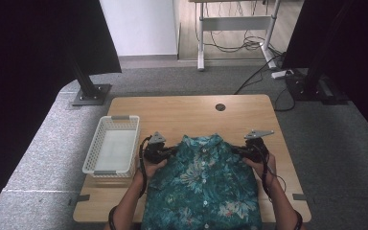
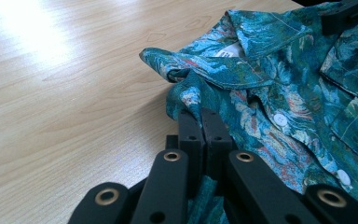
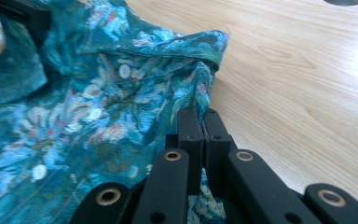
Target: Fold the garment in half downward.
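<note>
A teal flower-print shirt (image 1: 203, 187) with white buttons lies spread on the wooden table (image 1: 182, 112), collar toward the far side, its lower part hanging over the near edge. My left gripper (image 1: 168, 152) is shut on the shirt's left shoulder, and cloth shows pinched between its jaws in the left gripper view (image 2: 201, 114). My right gripper (image 1: 237, 150) is shut on the right shoulder, with fabric (image 3: 98, 102) squeezed between the jaws at their tips (image 3: 200, 114). Both hands hold the grippers from the near side.
A white mesh basket (image 1: 96, 151) sits empty at the table's left. A round cable hole (image 1: 220, 107) is near the far edge. Bare wood lies beyond the collar. Black stands and floor cables surround the table.
</note>
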